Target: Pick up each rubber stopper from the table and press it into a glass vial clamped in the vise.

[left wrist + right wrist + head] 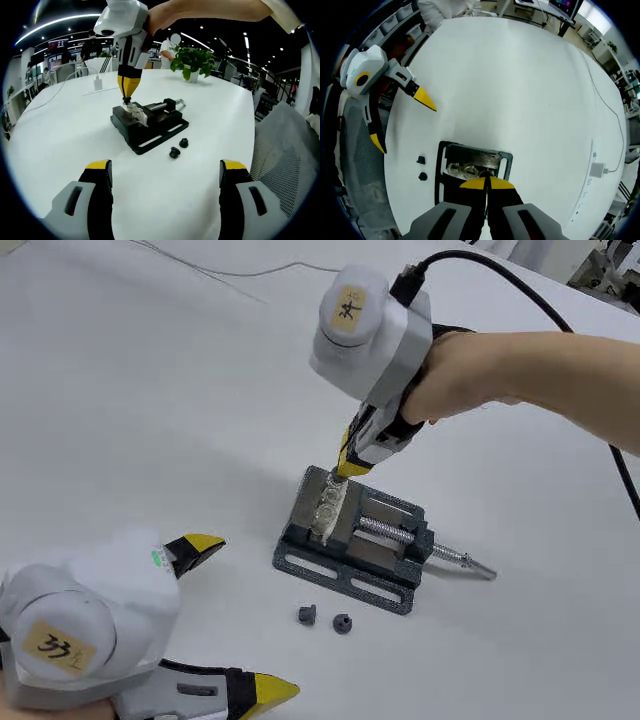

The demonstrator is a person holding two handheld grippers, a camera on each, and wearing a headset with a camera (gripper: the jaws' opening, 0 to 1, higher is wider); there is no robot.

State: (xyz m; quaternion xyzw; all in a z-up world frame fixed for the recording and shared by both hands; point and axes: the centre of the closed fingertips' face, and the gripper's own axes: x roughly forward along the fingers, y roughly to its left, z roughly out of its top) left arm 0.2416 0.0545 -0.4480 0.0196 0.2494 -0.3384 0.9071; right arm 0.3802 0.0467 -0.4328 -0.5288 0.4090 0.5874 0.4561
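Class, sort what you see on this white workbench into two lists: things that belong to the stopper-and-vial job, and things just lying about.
Belongs to the job: two small dark rubber stoppers; clear glass vials; dark grey metal vise; right gripper, shut over the vials; left gripper, open.
Just lying about: white charger plug with cable; green potted plant.

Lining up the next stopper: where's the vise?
In the head view the vise sits mid-table under the right gripper, two loose stoppers on its near side.
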